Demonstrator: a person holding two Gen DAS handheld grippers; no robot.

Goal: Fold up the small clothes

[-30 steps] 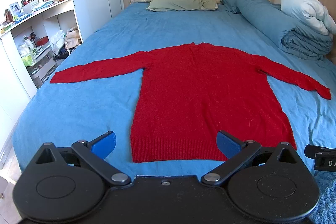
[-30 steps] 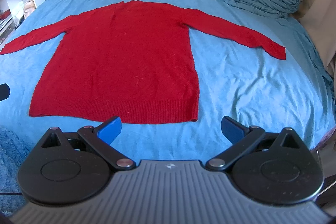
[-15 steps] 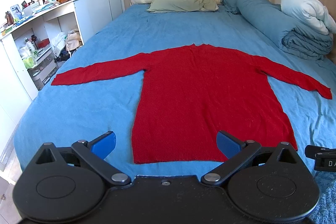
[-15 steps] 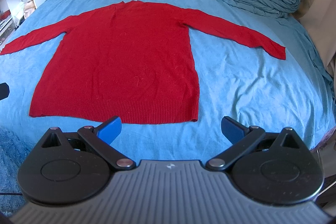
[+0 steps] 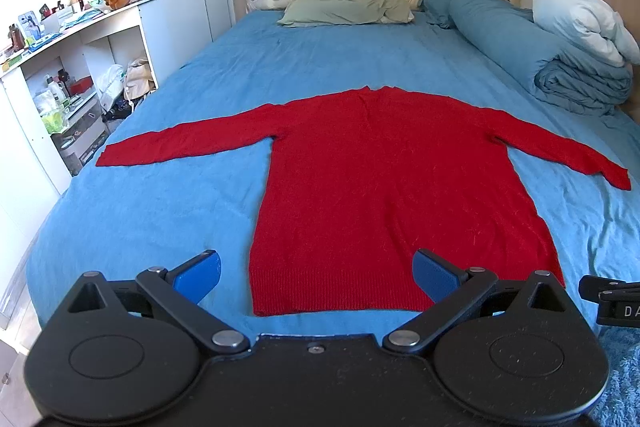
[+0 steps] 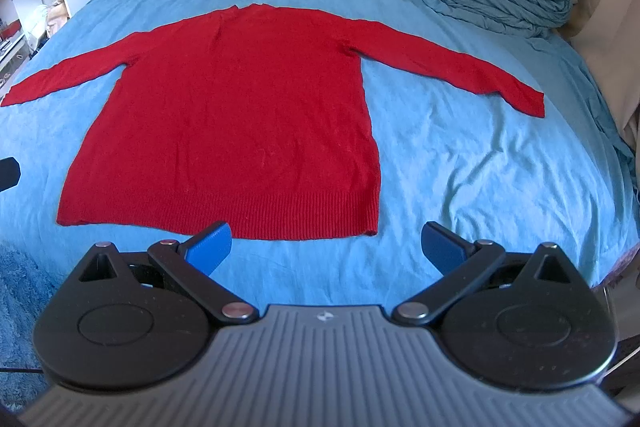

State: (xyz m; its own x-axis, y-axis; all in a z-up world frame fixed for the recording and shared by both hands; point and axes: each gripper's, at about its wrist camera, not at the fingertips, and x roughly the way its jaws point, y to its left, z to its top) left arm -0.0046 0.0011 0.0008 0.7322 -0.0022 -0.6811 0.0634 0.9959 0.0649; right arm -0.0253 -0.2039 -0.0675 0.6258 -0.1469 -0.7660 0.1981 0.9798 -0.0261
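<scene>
On the bed (image 5: pixel 168 211): red sweater (image 5: pixel 384 187) flat, sleeves spread.
Left tongs (image 5: pixel 316 269): wide, empty, slightly pulled back.
Right tongs (image 6: pixel 326 245): wide, empty, unmoved.
Meaning: folding not begun.

In the left wrist view the sweater (image 5: pixel 392 187) sits slightly lower and further right than a second ago, its left cuff further from the frame edge. The right wrist view shows nothing shifted.
</scene>
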